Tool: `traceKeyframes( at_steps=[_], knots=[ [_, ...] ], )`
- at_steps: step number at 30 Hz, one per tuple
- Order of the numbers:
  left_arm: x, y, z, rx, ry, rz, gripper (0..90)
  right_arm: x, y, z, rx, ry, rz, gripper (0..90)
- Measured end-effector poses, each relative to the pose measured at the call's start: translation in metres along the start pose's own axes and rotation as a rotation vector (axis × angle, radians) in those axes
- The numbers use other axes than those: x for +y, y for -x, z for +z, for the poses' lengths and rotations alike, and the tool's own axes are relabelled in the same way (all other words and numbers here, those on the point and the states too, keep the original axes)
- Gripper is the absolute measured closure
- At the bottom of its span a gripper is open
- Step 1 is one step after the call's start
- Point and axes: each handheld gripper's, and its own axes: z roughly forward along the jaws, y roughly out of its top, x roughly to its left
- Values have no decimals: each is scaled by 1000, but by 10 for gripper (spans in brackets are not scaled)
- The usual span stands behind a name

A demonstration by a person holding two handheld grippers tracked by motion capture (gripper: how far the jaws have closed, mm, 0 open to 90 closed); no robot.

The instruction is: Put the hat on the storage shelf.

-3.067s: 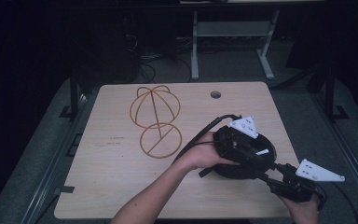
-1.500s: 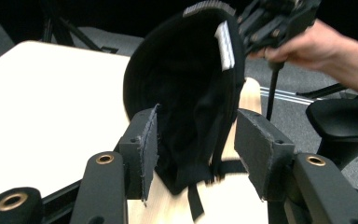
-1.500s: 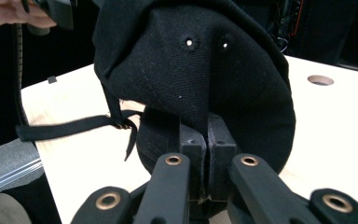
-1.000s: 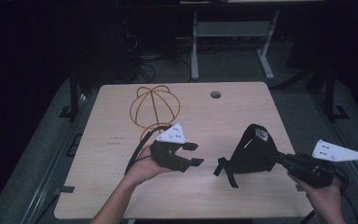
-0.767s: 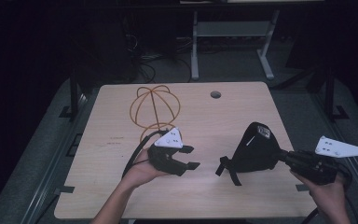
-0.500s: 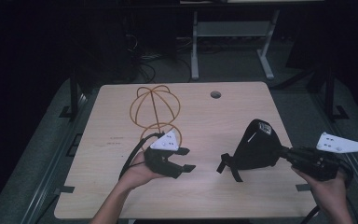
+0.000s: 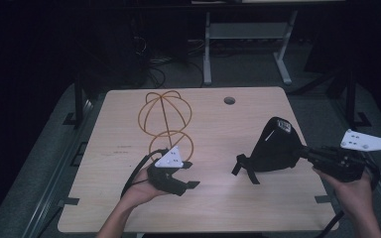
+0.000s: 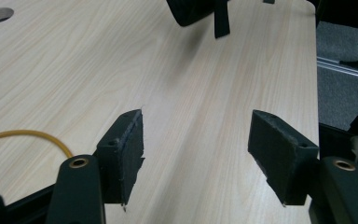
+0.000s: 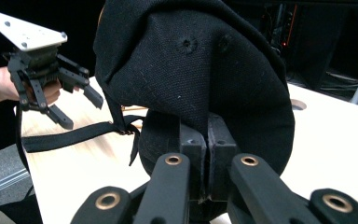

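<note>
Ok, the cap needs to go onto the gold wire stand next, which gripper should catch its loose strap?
Left. The left gripper is open and empty beside the wire stand, facing the cap's strap. The right gripper is shut on the cap.

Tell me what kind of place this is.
Probably a lab or workshop set up for recording: a bare wooden table with a cable hole, cables on the dark floor behind it, and a metal stand.

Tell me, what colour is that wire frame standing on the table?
The wire frame is orange-yellow, clearest in the high view.
</note>
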Motion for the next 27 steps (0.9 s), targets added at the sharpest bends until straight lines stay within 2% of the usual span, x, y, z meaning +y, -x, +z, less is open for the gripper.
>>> traceKeyframes(
  at_steps=[8,11,16,27],
  knots=[
    [-13,-1,2,-1,3,-1,304,22,-2,12,22,-10,-21,876],
    [-21,0,6,9,-32,9,304,29,-3,17,27,-20,-28,876],
    [-31,4,7,19,-42,1,298,42,-5,27,39,-20,-41,876],
    [-34,3,3,32,-27,-4,291,72,-10,45,77,-2,-75,876]
  ],
)
